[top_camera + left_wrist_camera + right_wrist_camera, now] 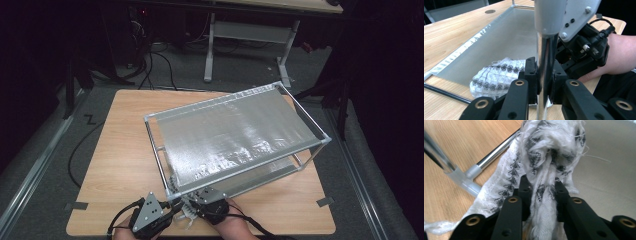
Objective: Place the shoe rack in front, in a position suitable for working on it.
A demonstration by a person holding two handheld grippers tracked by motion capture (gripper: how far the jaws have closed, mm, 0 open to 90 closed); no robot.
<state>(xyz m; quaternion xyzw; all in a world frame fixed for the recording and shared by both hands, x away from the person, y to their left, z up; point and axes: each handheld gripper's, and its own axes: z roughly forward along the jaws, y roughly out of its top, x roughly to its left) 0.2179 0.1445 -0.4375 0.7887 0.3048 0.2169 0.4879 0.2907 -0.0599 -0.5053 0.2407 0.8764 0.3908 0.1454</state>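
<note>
Rack [235,132]: a two-tier metal frame with silver sheet shelves, standing at the centre of the wooden table [115,165] and turned slightly askew. The lower shelf [506,37] holds one item, a white cloth [496,77] with a black diamond pattern, lying bunched at the near corner, at about 6 o'clock on the table in the high view.

Left gripper [545,86]: jaws are closed narrow on the rack's vertical corner post [545,65], just below the grey plastic joint. In the high view it sits at 6 o'clock, just beside the right gripper [210,202].

Right gripper [543,192]: jaws are clamped on a gathered fold of the cloth, which rises bunched above the fingertips and trails down past them.

View differences: the high view shows the whole rack and the upper shelf [235,130] covering most of the lower one, so the cloth appears there as a small white edge. The left gripper view shows the cloth resting on the lower shelf, plus the person's hand [619,57] behind the right gripper. The right gripper view shows the weave, loose threads and a bottom rail [496,151] with its joint.
</note>
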